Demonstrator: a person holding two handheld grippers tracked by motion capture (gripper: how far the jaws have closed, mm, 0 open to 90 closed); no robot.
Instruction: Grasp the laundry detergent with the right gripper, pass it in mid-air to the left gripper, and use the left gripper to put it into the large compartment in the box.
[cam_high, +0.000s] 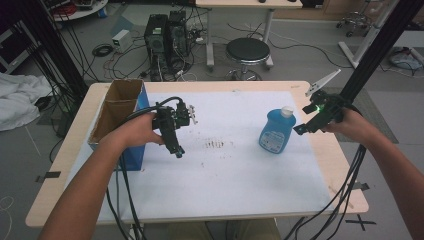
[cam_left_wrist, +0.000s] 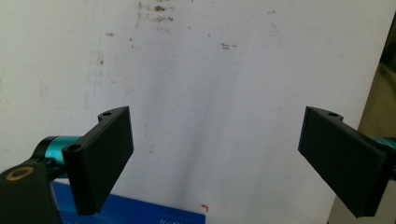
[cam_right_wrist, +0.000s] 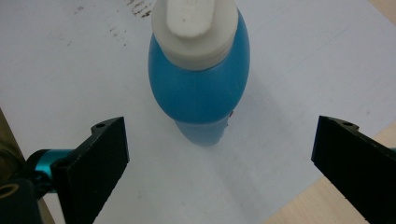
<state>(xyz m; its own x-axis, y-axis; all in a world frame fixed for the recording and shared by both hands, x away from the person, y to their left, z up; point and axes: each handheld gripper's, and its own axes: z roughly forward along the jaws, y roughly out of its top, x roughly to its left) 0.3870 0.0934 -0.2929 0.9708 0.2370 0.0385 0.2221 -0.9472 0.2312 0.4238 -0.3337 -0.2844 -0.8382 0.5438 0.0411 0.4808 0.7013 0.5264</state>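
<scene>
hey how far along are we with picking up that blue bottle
Early stage. Done so far: the right gripper is lined up beside the blue bottle, its jaws wide open. In hand: nothing yet; the bottle stands upright on the white mat, untouched. Left: closing on it and lifting, perhaps toward the cardboard box. The left gripper hangs open over the mat by that box.

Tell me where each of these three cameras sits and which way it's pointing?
High view: above the person's side, looking forward and down on the table; both forearms, left gripper, right gripper.
Left gripper view: rides that gripper, looks down at the white mat; open jaws.
Right gripper view: rides that gripper, faces the blue bottle; open jaws.
Shared: high and right gripper views both show the bottle.
</scene>
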